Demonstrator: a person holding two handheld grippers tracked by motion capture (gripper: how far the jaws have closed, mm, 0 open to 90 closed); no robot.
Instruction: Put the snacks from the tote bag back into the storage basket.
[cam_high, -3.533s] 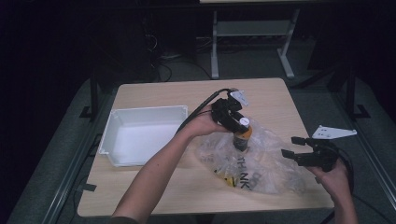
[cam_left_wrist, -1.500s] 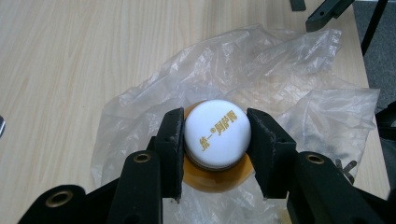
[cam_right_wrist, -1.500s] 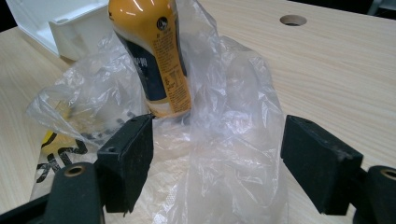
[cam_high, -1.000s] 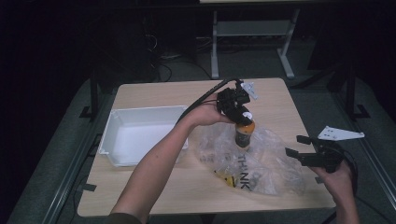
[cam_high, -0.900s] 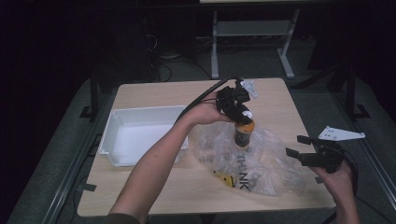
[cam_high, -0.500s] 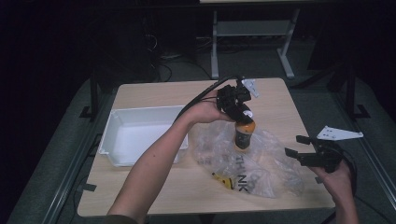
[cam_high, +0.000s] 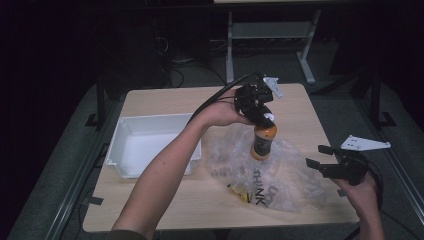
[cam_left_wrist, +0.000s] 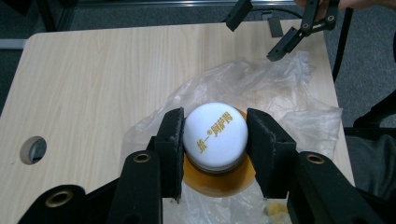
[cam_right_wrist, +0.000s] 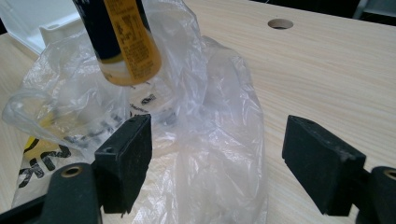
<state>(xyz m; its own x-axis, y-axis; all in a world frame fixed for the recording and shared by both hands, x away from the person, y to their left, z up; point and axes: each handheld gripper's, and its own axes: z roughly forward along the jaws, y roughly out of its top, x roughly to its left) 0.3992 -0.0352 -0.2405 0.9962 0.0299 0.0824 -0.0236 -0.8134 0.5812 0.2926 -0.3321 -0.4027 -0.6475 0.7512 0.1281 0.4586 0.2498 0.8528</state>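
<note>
High view is showing the left gripper (cam_high: 264, 118) clamping the white cap of an orange bottle (cam_high: 262, 141) hanging at frame centre over a plastic bag (cam_high: 280, 175). Gripping only the smooth cap is risking a slip. At lower right, the right gripper (cam_high: 320, 156) is gaping wide, carrying nothing.

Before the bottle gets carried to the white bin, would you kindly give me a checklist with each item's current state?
1. Left gripper shut on the bottle cap: ok, pads on both sides of the white cap.
2. Bottle lifted clear of the bag: ok, its base hangs above the plastic in the right gripper view.
3. Bottle upright: ok, only a slight tilt.
4. Bin free to receive it: ok, nothing seen inside.
5. Right gripper holding the bag down: not ok, its jaws are open.
6. Cap screwed tight: cannot tell.
</note>
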